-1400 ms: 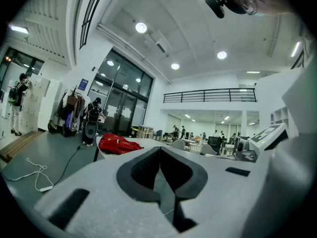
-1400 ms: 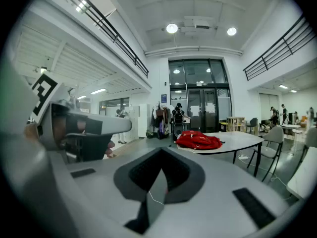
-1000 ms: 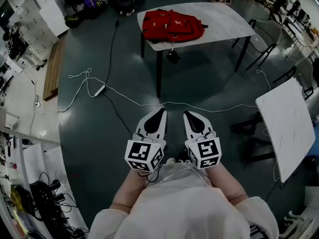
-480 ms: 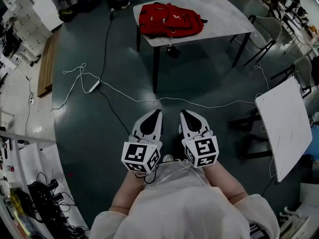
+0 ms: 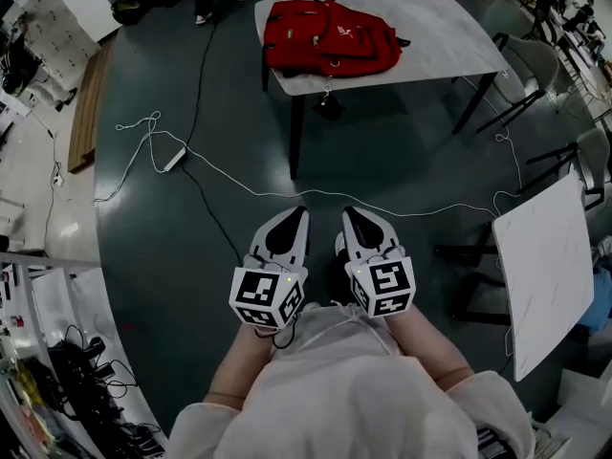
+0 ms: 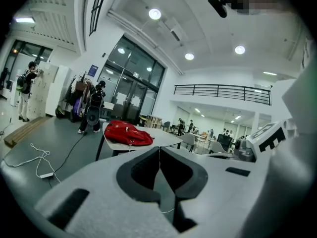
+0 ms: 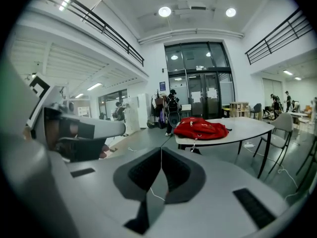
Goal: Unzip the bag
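Backpack on white table, dark floor

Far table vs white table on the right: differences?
The far table carries the red bag; the white table shows nothing on top. The far table's top is light grey with rounded corners; the white table's is plain white, squarer. The far table is straight ahead; the white table off to the person's right. Both have dark legs.
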